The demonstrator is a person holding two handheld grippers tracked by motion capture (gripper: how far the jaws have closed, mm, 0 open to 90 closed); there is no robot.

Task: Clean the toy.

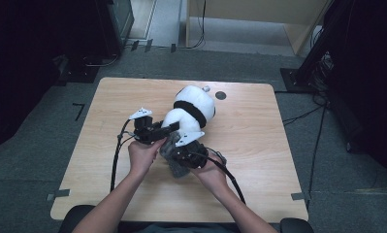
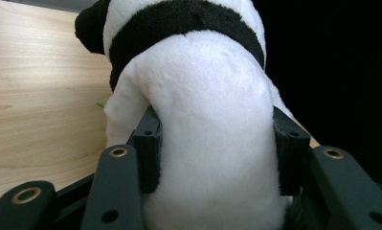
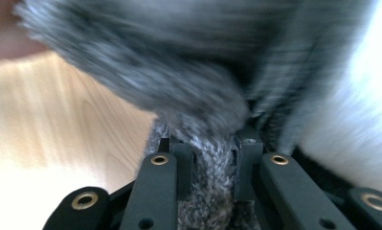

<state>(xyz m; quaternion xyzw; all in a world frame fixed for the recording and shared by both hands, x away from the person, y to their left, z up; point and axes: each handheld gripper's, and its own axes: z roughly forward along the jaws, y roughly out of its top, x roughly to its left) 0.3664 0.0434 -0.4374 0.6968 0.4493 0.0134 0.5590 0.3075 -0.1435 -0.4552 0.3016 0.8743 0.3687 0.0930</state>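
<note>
1. White plush is what you see first in the high view: one black-and-white panda soft toy lies near the middle of the light wooden table, its long axis running from the far edge back toward your near edge, head end away from you. One grey knitted fuzzy garment bunches at the toy's near end, between your two hands. Your left gripper reaches in from the left side; your right gripper sits just nearer you, on the grey knit. One dark round mark lies on the table close to the far edge, beside the head.

2. In the left gripper view, the panda's white body stands straight ahead between the two black jaws, and both pads press into the plush on either side. So your left gripper is clamped on the toy's body, with the black band beyond it.

3. In the right gripper view, which is blurred, the jaws stand close together with a fold of the grey knit pinched between them. The white plush lies off to that view's right, touching the knit.

4. The move seems to turn on this: the knit lies at the toy's near end, so it would travel along the body's long axis toward the far edge while your left grip steadies the toy.
</note>
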